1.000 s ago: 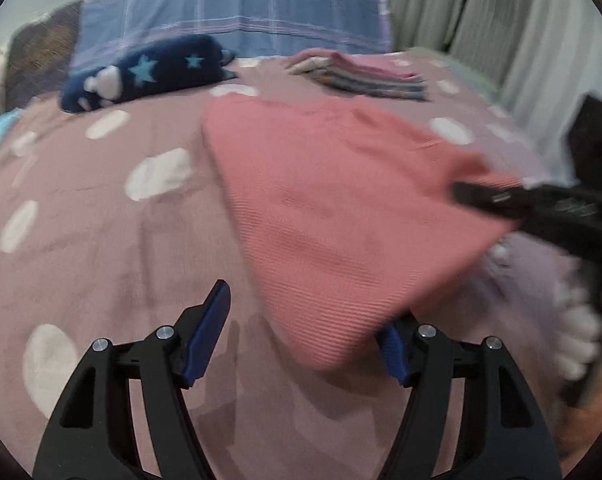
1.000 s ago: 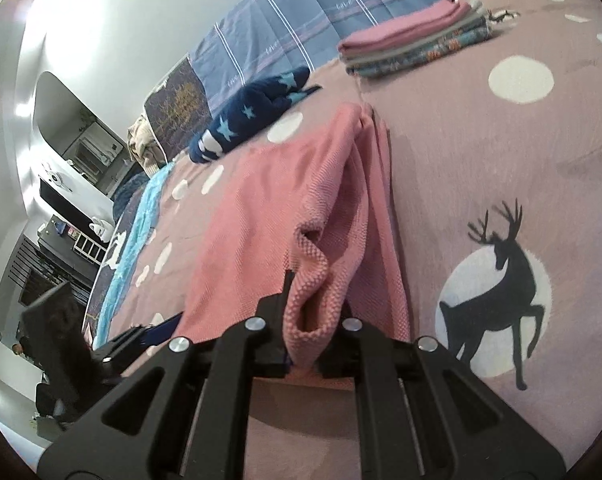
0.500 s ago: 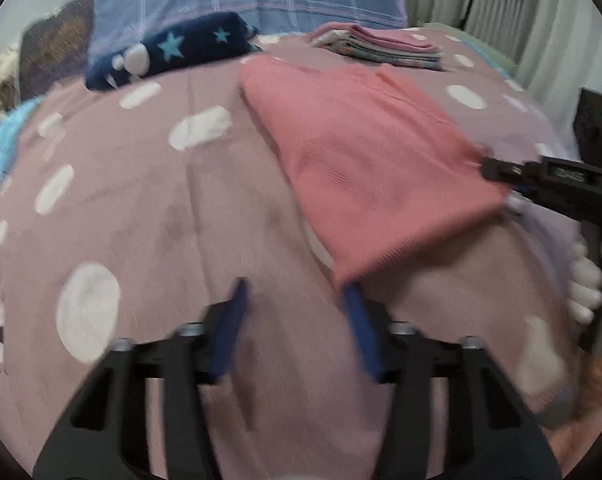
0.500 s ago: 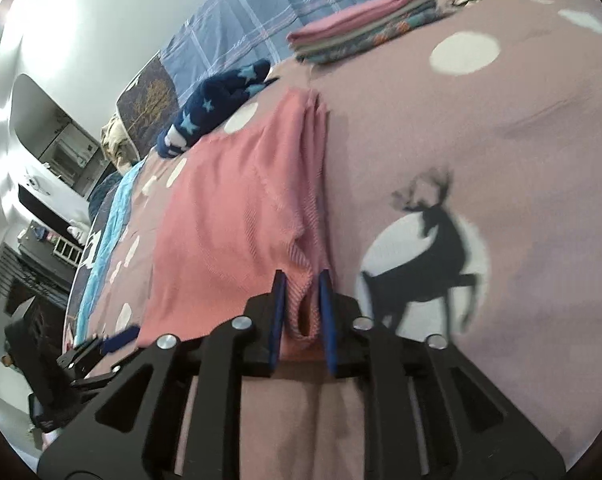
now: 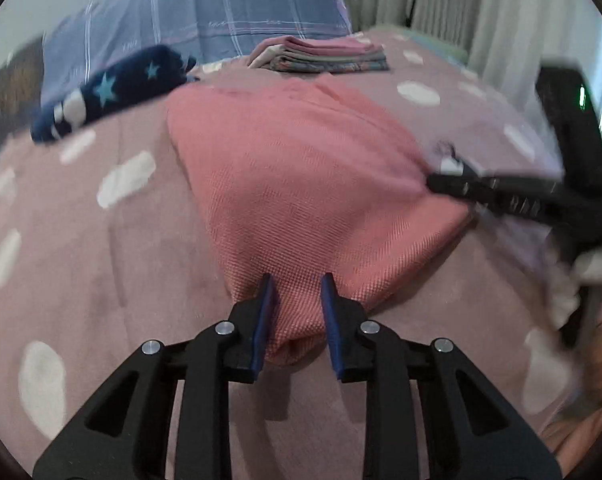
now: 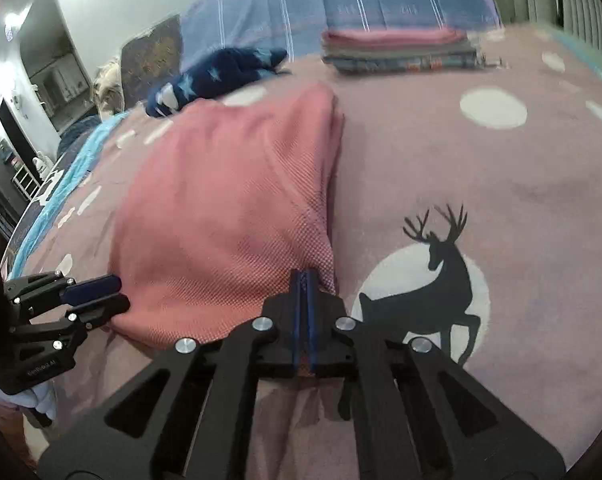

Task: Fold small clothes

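A pink knit garment (image 5: 301, 168) lies folded on the mauve dotted bedspread (image 5: 101, 280); it also shows in the right wrist view (image 6: 229, 200). My left gripper (image 5: 297, 284) has its jaws closed onto the garment's near left corner, with cloth bunched between the blue pads. My right gripper (image 6: 305, 276) is shut on the near right corner, its pads almost touching. Each gripper appears in the other's view: the right one (image 5: 461, 184) and the left one (image 6: 97, 292).
A stack of folded clothes (image 5: 321, 54) sits at the back of the bed, with a navy star-patterned item (image 5: 109, 88) to its left and a blue plaid pillow (image 5: 221, 20) behind. A black deer print (image 6: 437, 276) marks the bedspread to the right.
My left gripper moved in from open beside the garment and closed on its near left corner. My right gripper stayed shut on the right corner and lowered it flatter on the bed.
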Demonstrator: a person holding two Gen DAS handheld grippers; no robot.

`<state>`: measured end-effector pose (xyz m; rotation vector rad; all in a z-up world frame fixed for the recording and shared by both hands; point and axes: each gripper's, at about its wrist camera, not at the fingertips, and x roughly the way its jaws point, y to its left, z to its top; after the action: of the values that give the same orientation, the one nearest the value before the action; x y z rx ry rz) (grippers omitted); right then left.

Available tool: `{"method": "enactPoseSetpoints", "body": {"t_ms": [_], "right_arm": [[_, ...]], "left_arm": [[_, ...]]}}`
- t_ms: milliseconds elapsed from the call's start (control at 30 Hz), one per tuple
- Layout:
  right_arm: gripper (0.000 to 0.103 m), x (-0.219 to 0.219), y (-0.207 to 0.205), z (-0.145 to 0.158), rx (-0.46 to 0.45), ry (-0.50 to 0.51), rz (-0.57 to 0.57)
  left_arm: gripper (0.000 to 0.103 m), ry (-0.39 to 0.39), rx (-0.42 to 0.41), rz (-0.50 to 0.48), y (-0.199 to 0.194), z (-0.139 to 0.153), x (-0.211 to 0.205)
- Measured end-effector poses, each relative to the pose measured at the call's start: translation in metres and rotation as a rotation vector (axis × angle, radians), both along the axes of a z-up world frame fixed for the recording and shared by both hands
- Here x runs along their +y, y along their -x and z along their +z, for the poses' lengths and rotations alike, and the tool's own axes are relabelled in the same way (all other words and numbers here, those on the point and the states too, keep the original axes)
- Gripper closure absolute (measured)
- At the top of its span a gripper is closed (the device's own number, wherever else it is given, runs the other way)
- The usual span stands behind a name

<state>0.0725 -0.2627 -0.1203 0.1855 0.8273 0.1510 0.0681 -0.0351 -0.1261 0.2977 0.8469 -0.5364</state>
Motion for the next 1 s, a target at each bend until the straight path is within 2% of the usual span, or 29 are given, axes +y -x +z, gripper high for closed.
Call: {"method": "enactPoseSetpoints", "body": {"t_ms": [67, 167, 233, 300, 367, 433, 467, 533, 600, 700, 800, 833, 900, 933, 967, 1000], "right_arm": [[0.099, 0.007, -0.002, 0.005, 0.007, 0.051, 0.007], [0.092, 0.006, -0.004, 0.022, -0.03, 0.004, 0.041], [0.091, 0.007, -0.009, 0.04, -0.09, 0.011, 0.068], [0.087, 0.01, -0.021, 0.048, -0.119, -0.001, 0.096], [0.085, 0.013, -0.035, 0.042, -0.095, -0.003, 0.118], [0.087, 0.011, -0.056, 0.011, 0.018, 0.041, 0.077], [0.087, 0.003, -0.056, -0.001, 0.016, -0.016, 0.073], [0.088, -0.005, -0.05, 0.003, 0.011, -0.061, 0.073], [0.093, -0.006, -0.047, 0.01, 0.015, -0.042, 0.067], [0.092, -0.007, -0.052, 0.029, -0.014, -0.043, 0.088], [0.091, -0.002, -0.07, 0.05, -0.072, 0.007, 0.114], [0.089, 0.0, -0.079, 0.053, -0.076, -0.014, 0.141], [0.089, 0.003, -0.104, 0.052, -0.056, -0.117, 0.221], [0.088, 0.004, -0.118, 0.045, -0.026, -0.123, 0.224], [0.087, 0.004, -0.129, 0.037, -0.004, -0.083, 0.195], [0.088, 0.003, -0.145, 0.021, 0.02, 0.045, 0.122]], "left_arm": [[0.076, -0.027, 0.006, -0.01, 0.001, 0.003, -0.004], [0.076, 0.031, 0.066, -0.002, -0.008, 0.015, -0.002], [0.076, 0.078, 0.045, -0.005, -0.009, 0.028, 0.001], [0.076, 0.074, -0.014, 0.021, -0.015, 0.033, -0.001], [0.075, 0.073, -0.016, 0.043, -0.026, 0.025, -0.003], [0.075, 0.045, 0.03, 0.068, -0.035, 0.005, -0.003], [0.075, 0.056, 0.026, 0.065, -0.034, -0.004, -0.001], [0.075, 0.058, 0.018, 0.055, -0.031, 0.0, 0.0], [0.074, 0.057, 0.031, 0.041, -0.03, 0.003, 0.001], [0.075, 0.092, 0.045, 0.039, -0.035, 0.015, 0.005], [0.074, 0.119, -0.022, 0.033, -0.049, 0.037, 0.002], [0.074, 0.131, -0.037, 0.041, -0.056, 0.042, 0.001], [0.069, 0.159, -0.039, 0.047, -0.069, 0.045, 0.0], [0.06, 0.163, -0.025, 0.053, -0.077, 0.041, 0.0], [0.055, 0.13, 0.003, 0.076, -0.088, 0.028, -0.001], [0.055, 0.089, 0.017, 0.094, -0.093, 0.015, -0.003]]}}
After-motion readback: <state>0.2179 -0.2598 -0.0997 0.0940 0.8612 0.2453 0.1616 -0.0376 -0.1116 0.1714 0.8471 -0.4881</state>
